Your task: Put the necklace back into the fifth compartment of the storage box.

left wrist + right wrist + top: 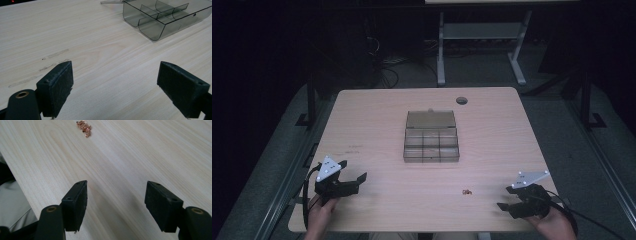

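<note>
Compartments of the organiser box [431, 145] sit bare — both grippers' jaws wide, holding nothing.

small copper-coloured thing [467, 191]: too small in the high view to tell what it is; in the right gripper view a fine tangle [84, 125], cut at 12 o'clock
organiser box [162, 17]: cut at 12 and 2 o'clock in the left gripper view
person's hands: cut at 6 o'clock, high view
</note>
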Available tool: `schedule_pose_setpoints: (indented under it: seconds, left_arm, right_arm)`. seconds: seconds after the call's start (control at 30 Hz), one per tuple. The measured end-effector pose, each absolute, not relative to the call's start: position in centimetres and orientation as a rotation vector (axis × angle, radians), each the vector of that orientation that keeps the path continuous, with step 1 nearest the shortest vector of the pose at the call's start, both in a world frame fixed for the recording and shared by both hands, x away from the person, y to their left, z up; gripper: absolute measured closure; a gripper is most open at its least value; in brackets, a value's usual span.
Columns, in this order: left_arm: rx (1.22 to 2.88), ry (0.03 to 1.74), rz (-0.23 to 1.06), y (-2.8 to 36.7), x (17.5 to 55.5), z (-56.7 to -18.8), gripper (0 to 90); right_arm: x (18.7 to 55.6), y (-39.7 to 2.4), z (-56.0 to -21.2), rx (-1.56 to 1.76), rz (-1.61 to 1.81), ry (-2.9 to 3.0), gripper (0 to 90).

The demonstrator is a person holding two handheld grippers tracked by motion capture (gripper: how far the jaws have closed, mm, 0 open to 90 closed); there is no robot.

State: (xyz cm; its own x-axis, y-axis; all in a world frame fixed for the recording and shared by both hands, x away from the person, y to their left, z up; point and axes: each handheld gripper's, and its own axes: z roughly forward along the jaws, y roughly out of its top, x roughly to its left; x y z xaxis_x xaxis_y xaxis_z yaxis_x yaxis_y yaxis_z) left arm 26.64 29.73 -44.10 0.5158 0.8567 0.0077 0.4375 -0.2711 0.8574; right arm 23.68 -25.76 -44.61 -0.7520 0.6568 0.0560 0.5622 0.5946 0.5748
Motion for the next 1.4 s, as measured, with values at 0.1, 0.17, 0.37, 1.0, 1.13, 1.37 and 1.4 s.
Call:
schedule_pose_setpoints:
  seconds: [0.1, 0.17, 0.37, 1.0, 1.13, 1.37, 1.4]
  left_arm:
    - [1.894, 1.069, 0.61, 29.7, 26.5, -44.1, 13.2]
    - [1.897, 1.061, 0.616, 29.7, 26.5, -44.1, 13.2]
    - [1.902, 1.056, 0.613, 29.8, 26.4, -44.1, 13.2]
    - [1.897, 1.051, 0.621, 29.9, 26.3, -44.1, 13.2]
    - [1.894, 1.053, 0.62, 29.9, 26.3, -44.1, 13.2]
    - [1.9, 1.05, 0.621, 29.9, 26.4, -44.1, 13.2]
    - [1.892, 1.053, 0.619, 29.9, 26.4, -44.1, 13.2]
  right_arm:
    - [23.7, -25.4, -44.6, 1.01, 0.869, 2.674, 33.3]
    - [23.7, -25.1, -44.6, 0.997, 0.869, 2.675, 33.3]
    - [23.7, -24.3, -44.3, 0.968, 0.863, 2.696, 33.0]
    - [24.2, -22.6, -44.1, 0.91, 0.845, 2.743, 32.0]
    - [24.2, -22.2, -44.0, 0.902, 0.847, 2.744, 32.0]
    - [24.7, -21.3, -43.7, 0.869, 0.846, 2.76, 32.6]
    - [24.8, -21.1, -43.7, 0.864, 0.847, 2.762, 32.7]
